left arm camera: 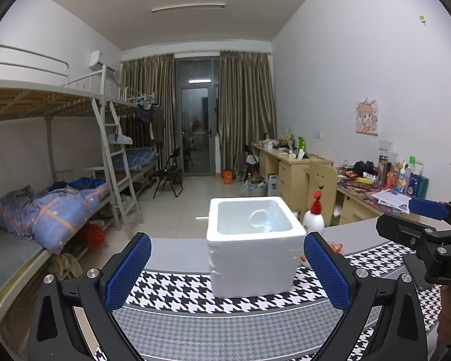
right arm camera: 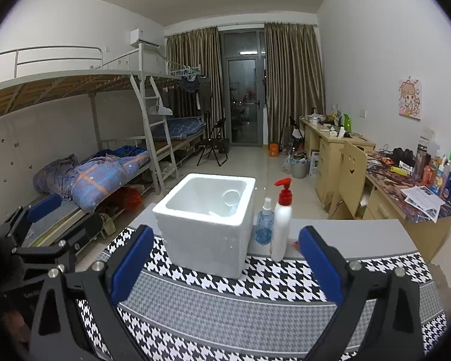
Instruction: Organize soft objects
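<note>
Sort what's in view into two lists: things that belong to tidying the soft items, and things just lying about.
Job:
white foam box, something pale inside, unclear
houndstooth cloth
left tool, open, empty
right tool, open, empty

Lying about:
white pump bottle
blue spray bottle
bunk beds
cluttered desk

your white foam box [right arm camera: 207, 225] stands upright and open-topped on the houndstooth cloth [right arm camera: 255, 300], near its far edge. inside, against the far wall, you can see pale soft items [right arm camera: 233, 200], one curled in a ring; what they are is unclear.
</note>
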`<state>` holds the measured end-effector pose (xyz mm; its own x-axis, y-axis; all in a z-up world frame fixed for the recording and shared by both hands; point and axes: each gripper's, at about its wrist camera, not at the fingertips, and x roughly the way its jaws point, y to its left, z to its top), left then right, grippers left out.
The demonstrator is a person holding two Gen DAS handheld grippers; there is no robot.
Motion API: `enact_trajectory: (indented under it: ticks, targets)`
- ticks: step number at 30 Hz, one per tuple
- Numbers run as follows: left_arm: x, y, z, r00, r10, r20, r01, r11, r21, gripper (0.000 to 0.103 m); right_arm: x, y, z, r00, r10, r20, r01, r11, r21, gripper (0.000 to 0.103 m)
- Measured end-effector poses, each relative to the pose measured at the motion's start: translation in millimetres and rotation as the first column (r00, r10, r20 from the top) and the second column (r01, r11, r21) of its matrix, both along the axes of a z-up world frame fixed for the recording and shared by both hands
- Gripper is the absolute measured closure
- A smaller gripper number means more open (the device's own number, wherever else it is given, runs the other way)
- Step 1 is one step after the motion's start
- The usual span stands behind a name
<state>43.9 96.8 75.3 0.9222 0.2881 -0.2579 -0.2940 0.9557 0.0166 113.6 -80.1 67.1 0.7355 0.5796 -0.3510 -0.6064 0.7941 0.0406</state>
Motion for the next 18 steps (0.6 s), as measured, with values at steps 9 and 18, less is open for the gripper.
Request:
enact_trajectory:
  ticks: [9,18]
  targets:
    - [-24,-22,-1,0.999,-0.039,0.025,0.038,0.999,0.031,0.001,-26,-24,0,0.999,-0.034,0.036,0.033,0.999,0.016,0.004]
    - [-42,-33,-12,0.998,-0.033,0.048,0.031,0.998,0.046,0.001,-42,-41,-13,0.997,-0.067,0.046,0.066,0.998,0.013,0.004]
